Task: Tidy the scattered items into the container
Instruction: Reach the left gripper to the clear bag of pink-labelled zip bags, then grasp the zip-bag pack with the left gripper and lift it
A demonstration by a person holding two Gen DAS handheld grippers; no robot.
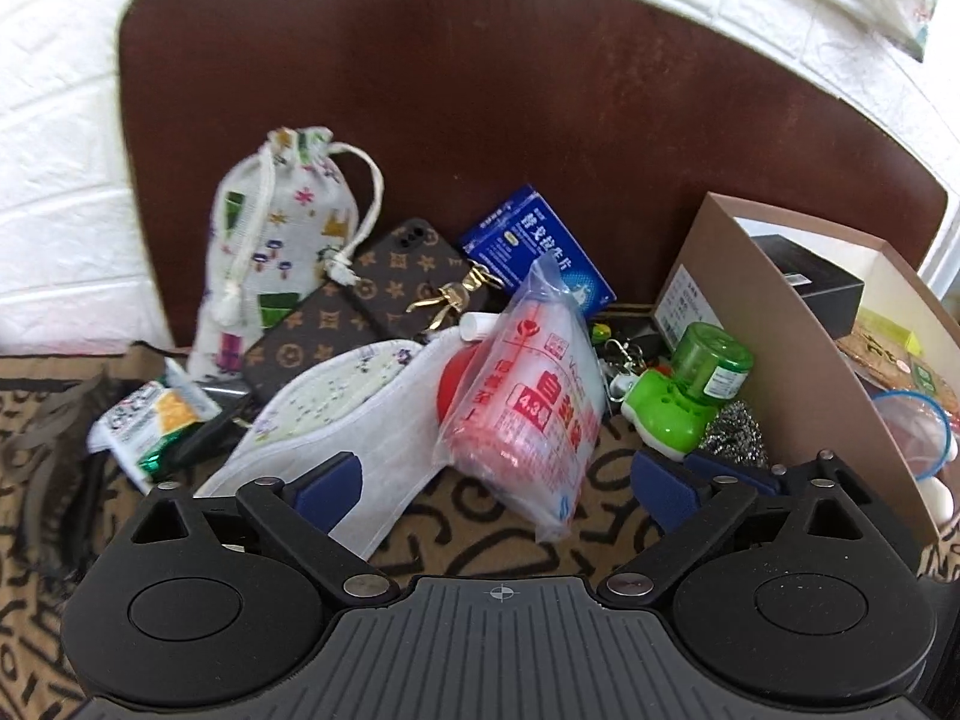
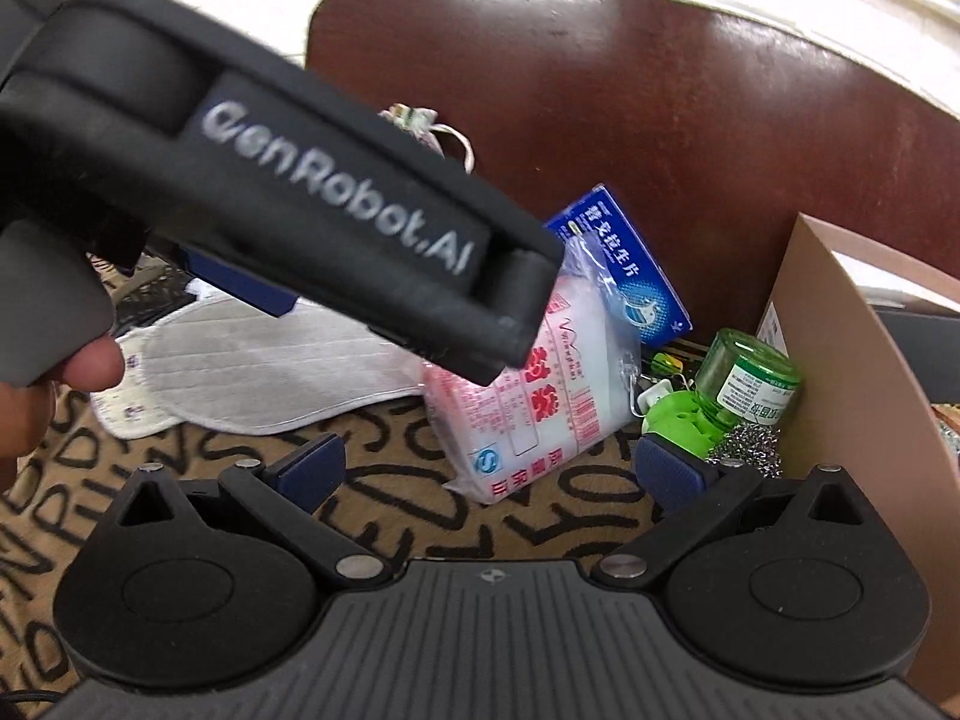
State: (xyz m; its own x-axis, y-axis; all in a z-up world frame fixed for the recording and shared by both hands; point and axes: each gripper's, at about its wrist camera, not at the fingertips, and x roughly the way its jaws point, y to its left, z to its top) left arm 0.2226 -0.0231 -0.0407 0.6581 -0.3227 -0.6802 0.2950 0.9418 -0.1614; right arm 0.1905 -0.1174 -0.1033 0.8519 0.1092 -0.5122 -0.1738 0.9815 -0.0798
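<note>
Left wrist view shows the left gripper point(image 1: 497, 483) spread wide and grasping nothing, its blue pads apart; the left pad point(image 1: 330, 483) overlaps the white quilted fabric insole point(image 1: 336, 420), though contact cannot be judged. Between the fingers lies the clear plastic bag with red print point(image 1: 528, 396) on the brown letter-patterned mat point(image 1: 480, 540). Behind it lean a white printed drawstring pouch point(image 1: 270, 240), a brown monogram phone case point(image 1: 366, 306) and a blue medicine box point(image 1: 534, 246) against the dark brown board point(image 1: 480, 90). The brown cardboard container point(image 1: 798, 348) stands at the mat's right edge, with a green plastic bottle point(image 1: 702, 378) and a steel scouring ball point(image 1: 735, 435) just beside its wall.

Right wrist view shows the right gripper point(image 2: 489, 471) likewise released and empty, near the same bag. Only here appear the left gripper's black body with white lettering and a hand point(image 2: 36, 396) holding its handle. Only the left view shows the green-and-white snack packet point(image 1: 150, 420) near the mat's left edge.
</note>
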